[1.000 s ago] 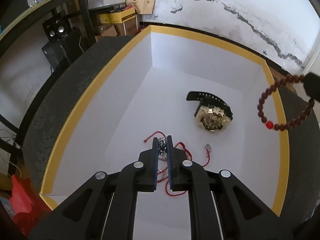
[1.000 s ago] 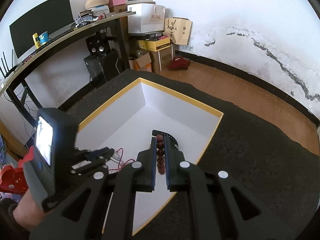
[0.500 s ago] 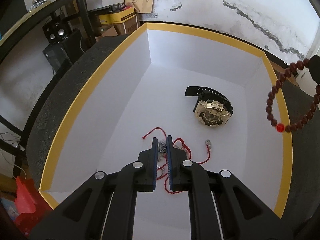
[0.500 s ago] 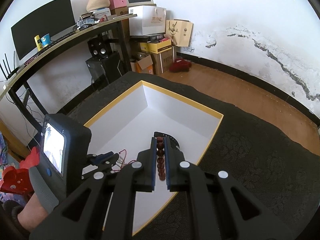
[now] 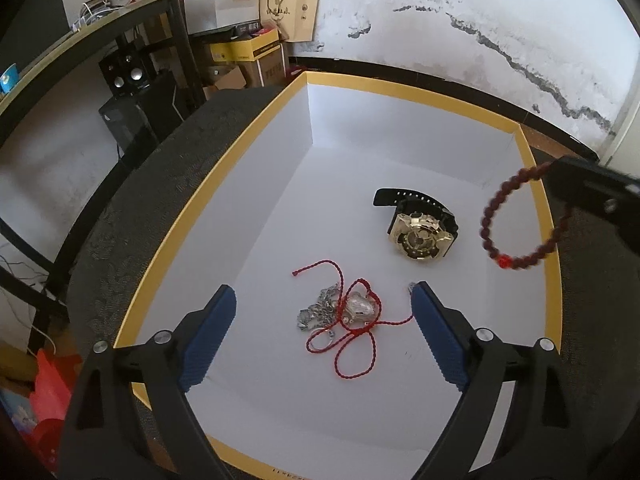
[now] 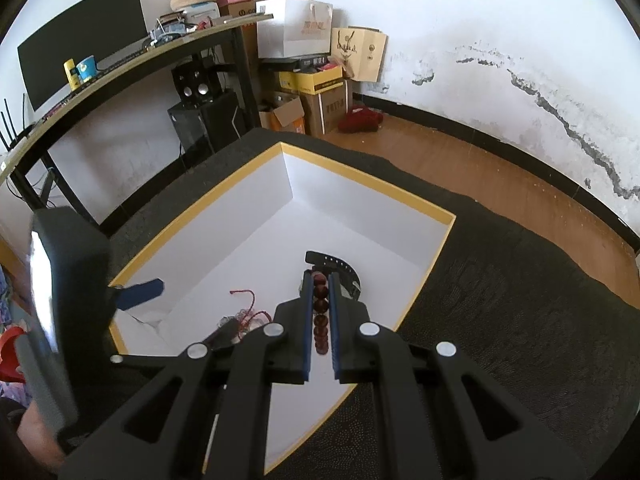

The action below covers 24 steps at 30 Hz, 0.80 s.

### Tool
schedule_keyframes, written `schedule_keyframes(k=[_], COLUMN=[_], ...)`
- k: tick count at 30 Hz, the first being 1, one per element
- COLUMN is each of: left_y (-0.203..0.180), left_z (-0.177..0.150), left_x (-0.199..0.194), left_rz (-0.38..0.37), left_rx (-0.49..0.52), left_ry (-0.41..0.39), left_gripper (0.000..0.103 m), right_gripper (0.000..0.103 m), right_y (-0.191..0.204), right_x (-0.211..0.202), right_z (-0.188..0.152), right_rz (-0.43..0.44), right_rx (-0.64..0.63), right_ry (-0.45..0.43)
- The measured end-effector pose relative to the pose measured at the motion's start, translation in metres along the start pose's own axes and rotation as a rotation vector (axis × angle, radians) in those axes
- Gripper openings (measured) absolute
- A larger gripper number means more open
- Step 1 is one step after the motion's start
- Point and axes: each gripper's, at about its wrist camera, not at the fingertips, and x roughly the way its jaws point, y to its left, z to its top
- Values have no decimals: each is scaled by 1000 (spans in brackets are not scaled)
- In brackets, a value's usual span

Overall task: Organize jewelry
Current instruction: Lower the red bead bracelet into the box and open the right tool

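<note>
A tangle of red cord and silver chain (image 5: 348,312) lies on the white floor of the yellow-rimmed box (image 5: 180,216), between the widely parted blue pads of the left gripper (image 5: 322,294), which touch nothing and hold nothing. Just beyond it, toward the far right of the box floor, a gold-faced watch with a black strap (image 5: 418,232) lies flat, apart from the cord. A dark red bead bracelet (image 5: 520,220) with one bright red bead hangs over the box's right rim, pinched in the right gripper (image 6: 320,280), whose pads are nearly together with a row of beads clamped between them. The box sits on a dark patterned cloth (image 6: 500,300); a desk (image 6: 120,60) stands behind
</note>
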Motion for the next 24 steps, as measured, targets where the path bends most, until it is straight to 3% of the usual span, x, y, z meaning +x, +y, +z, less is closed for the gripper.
schedule_keyframes(k=[11, 24], left_y=[7, 7], left_z=[-2, -6], left_x=[-3, 0], left_rz=[-5, -5], left_rx=[0, 15], left_ry=[-2, 15], left_gripper=[87, 87], right_gripper=[8, 8], right_y=[3, 1], right_x=[56, 77], right_z=[-10, -14], right_rz=[-15, -12], right_rx=[-17, -20], right_ry=[100, 138])
